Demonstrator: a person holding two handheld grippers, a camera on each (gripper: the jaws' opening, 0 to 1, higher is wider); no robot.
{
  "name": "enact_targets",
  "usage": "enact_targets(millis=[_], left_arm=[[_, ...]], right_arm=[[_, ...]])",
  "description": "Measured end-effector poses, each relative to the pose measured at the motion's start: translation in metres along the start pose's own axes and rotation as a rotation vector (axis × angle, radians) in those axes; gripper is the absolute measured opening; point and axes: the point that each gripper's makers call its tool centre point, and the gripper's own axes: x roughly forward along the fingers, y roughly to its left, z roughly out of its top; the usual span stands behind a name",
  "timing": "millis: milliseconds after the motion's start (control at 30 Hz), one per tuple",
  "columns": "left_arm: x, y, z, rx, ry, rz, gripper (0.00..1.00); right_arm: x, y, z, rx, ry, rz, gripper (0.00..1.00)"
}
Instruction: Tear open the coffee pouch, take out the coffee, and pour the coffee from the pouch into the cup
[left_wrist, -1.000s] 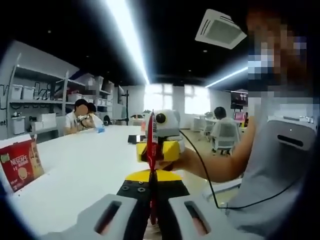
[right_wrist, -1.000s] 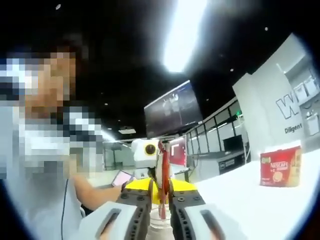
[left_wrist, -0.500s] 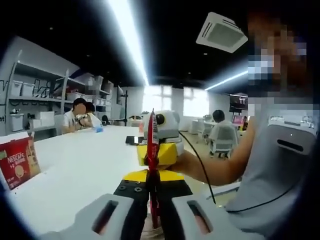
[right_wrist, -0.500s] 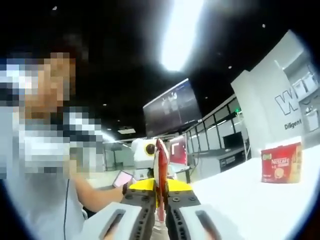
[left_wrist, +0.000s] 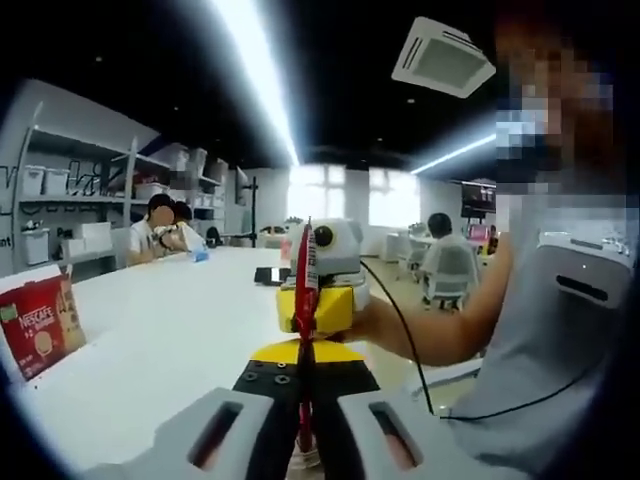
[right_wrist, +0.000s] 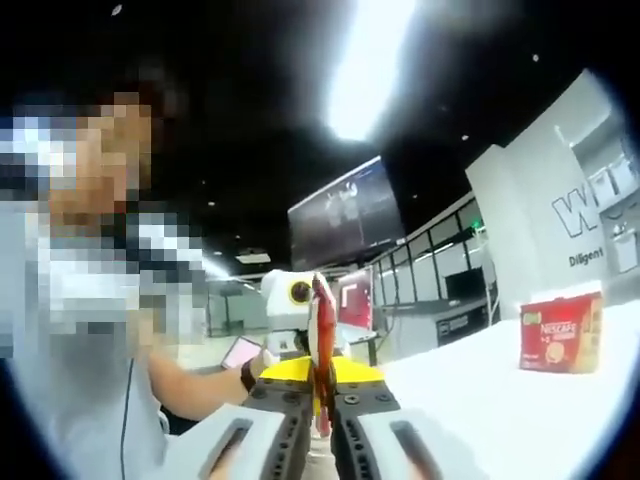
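**Op:** Holding the pouch (left_wrist: 304, 300) between both grippers, up in the air over the table (left_wrist: 160, 340). My left gripper (left_wrist: 303, 440) has its jaws pressed together on the lower end of it; in the left gripper view the red strip runs straight up from between them.

**Desk:** And the right one?

**Op:** Same story from the other side. In the right gripper view the right gripper (right_wrist: 320, 425) is clamped on the pouch (right_wrist: 321, 330), jaws tight against it, with the strip edge-on to the camera. From the left gripper view I can see the right gripper (left_wrist: 325, 290) just beyond mine, with a hand (left_wrist: 385, 325) around it.

**Desk:** So which step is this?

**Op:** I'd judge it as the tear itself, not yet done. The pouch looks whole and straight from both sides, though edge-on I can't see the seal clearly.

**Desk:** Where's the cup?

**Op:** There's something clear and round low between my jaws in both views, maybe the cup (left_wrist: 300, 458), but it is too hidden to be sure. The red coffee box (left_wrist: 40, 325) stands well apart on the table, off to one side.

**Desk:** What does the next move need?

**Op:** Both grips kept firm, then the two ends pulled or twisted against each other so the foil splits near the top. After that, the open end has to be kept upright until it's over the cup, or the powder spills.
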Motion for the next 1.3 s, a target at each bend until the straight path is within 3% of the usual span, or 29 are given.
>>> enact_targets(millis=[267,467,733,900,1133,1300], left_arm=[[0.0007,-0.0010,0.0015,-0.007,-0.017,-0.009,0.11],[-0.0006,-0.0017,0.0003,0.017,-0.005,-0.013,0.03],[-0.0012,-0.0011,-0.0008,0.021,0.001,-0.017,0.03],[-0.0009,-0.0028,-0.0017,0.014,0.001,-0.033,0.04],[0.0015,-0.0021,0.0054,0.018,-0.007,-0.005,0.11],[0.0005,-0.0043,0.0030,0.011,0.026,-0.026,0.04]], right_arm=[[-0.0009,-0.0032,0.0011,0.037,-0.003,-0.015,0.03],[0.0001,0.0011,0.0002,0.033,-0.015,0.019,0.05],[-0.0003,0.0019,0.0014,0.012,-0.032,0.023,0.09],[-0.0004,0.0024,0.0009,0.015,-0.022,0.015,0.04],[-0.0005,-0.0021,0.0008,0.038,-0.031,-0.005,0.03],[0.0021,0.0024,-0.0005,0.035,-0.021,0.027,0.05]])
